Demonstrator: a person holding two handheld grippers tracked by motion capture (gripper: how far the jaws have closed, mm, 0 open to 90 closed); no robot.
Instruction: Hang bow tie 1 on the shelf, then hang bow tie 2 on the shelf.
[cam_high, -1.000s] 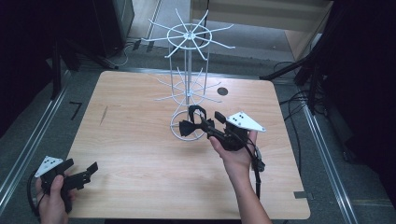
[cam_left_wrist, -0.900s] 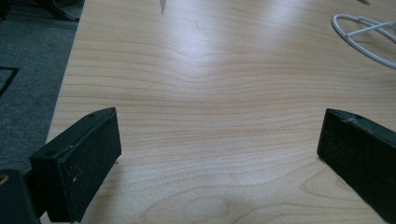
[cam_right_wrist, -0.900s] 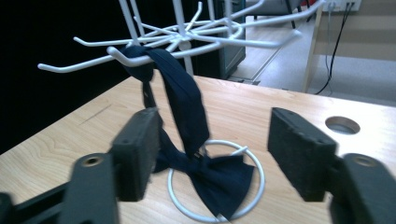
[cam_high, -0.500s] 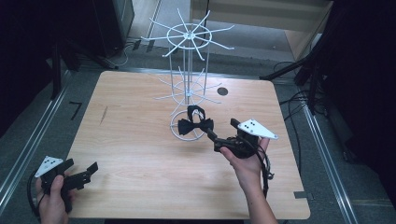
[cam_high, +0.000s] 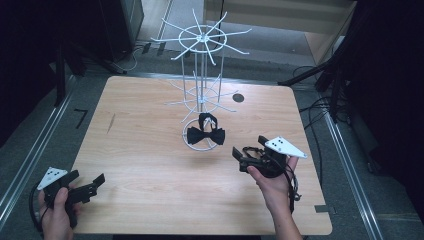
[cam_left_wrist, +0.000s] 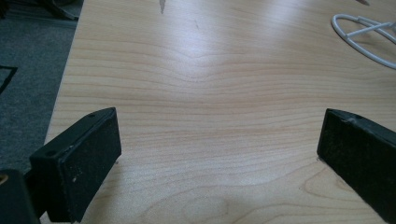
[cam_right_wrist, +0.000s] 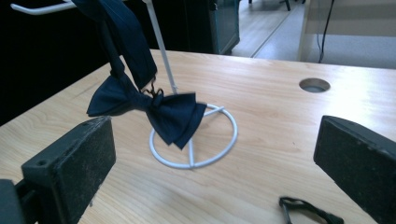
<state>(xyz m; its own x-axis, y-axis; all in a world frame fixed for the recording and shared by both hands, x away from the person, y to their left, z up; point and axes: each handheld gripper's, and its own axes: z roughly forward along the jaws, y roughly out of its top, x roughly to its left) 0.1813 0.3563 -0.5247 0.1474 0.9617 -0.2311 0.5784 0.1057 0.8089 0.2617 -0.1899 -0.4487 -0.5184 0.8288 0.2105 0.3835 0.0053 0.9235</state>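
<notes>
Hanging from a thin white wire rack (cam_high: 202, 75) on my pale woodgrain counter (cam_high: 140, 150), the dark fabric bow tie (cam_high: 205, 134) droops over its ring base. My right tool (cam_high: 246, 159), near it, has just opened wide, empty; left tool (cam_high: 90, 184) wide, empty.

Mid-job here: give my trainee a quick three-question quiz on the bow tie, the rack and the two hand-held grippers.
1. True or false: the bow tie lies flat on the table.
2. The right hand-held gripper is: A shut on the tie; B open, nothing between its jaws.
3. What stands under the tie?

Key:
1. False; it hangs from an arm of the white wire rack.
2. B.
3. The rack's ring base.
The left hand-held gripper is open too.
</notes>
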